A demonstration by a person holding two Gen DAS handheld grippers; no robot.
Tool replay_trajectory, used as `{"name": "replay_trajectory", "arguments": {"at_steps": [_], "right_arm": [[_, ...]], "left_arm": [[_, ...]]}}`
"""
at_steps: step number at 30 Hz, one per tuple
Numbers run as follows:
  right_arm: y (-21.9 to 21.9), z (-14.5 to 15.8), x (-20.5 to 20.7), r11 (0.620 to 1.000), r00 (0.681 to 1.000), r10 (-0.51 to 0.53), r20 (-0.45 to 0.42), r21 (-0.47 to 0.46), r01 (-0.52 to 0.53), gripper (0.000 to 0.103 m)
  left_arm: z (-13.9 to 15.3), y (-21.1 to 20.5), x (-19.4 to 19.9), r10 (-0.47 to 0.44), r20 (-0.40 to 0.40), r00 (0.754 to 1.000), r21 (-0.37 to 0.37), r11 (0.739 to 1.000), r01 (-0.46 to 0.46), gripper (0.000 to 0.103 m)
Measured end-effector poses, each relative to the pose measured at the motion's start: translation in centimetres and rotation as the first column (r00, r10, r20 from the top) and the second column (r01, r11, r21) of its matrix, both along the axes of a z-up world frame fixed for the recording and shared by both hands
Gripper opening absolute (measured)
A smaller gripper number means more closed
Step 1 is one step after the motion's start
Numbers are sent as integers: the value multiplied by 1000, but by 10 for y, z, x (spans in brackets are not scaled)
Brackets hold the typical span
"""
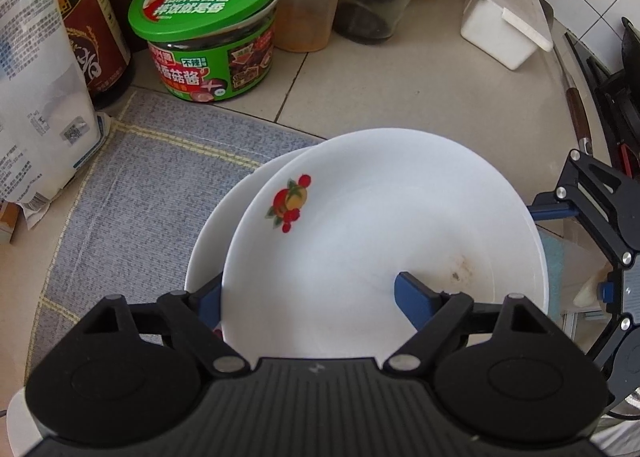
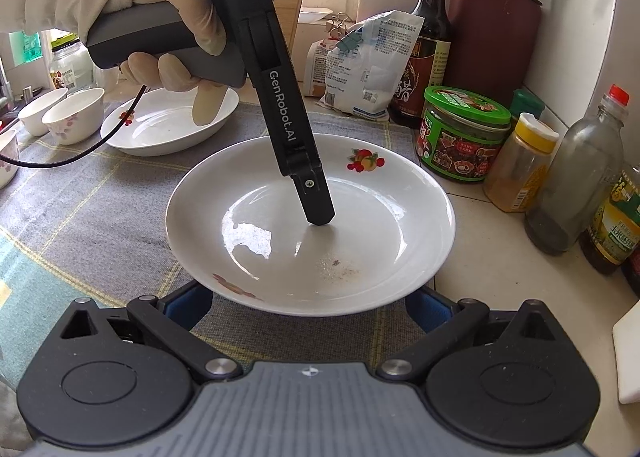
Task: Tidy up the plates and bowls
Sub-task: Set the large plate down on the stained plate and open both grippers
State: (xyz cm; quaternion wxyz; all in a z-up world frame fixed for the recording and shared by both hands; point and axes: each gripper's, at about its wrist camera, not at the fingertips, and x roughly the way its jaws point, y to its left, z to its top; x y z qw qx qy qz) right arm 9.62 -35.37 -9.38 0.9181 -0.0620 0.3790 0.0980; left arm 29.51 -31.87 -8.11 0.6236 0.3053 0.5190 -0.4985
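I am at the plate-stacking step. The top plate (image 1: 380, 233) sits on the cloth (image 1: 140, 177), offset over a second plate (image 1: 208, 241) whose rim shows past its far-left edge in the left wrist view.

Left claw (image 1: 308, 297): jaws apart and straddling the top plate's near rim, one finger (image 1: 416, 297) inside the bowl of the plate, the other outside it. The right wrist view shows one fingertip (image 2: 320, 217) touching the plate's inner surface. No pinch on the rim is evident.

Right claw (image 2: 308, 309): jaws apart, hanging just beside the near edge of the plate with a finger showing at either side below its rim. It grips nothing.

A third plate (image 2: 168, 129) and the bowls (image 2: 60, 113) lie beyond the top plate, well apart from it.

Next move, in my judgement: either clear the left claw or nudge the top plate square onto the one below. Keep the motion slow, since the glazed surfaces look likely to slide.
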Motion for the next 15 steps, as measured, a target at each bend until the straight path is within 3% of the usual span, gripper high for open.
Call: {"name": "replay_trajectory", "arguments": {"at_steps": [15], "right_arm": [[1, 0, 0, 1000, 1000, 2, 0, 1, -2, 103]], "left_arm": [[3, -2, -3, -9, 26, 1000, 27, 1000, 9, 85]]}}
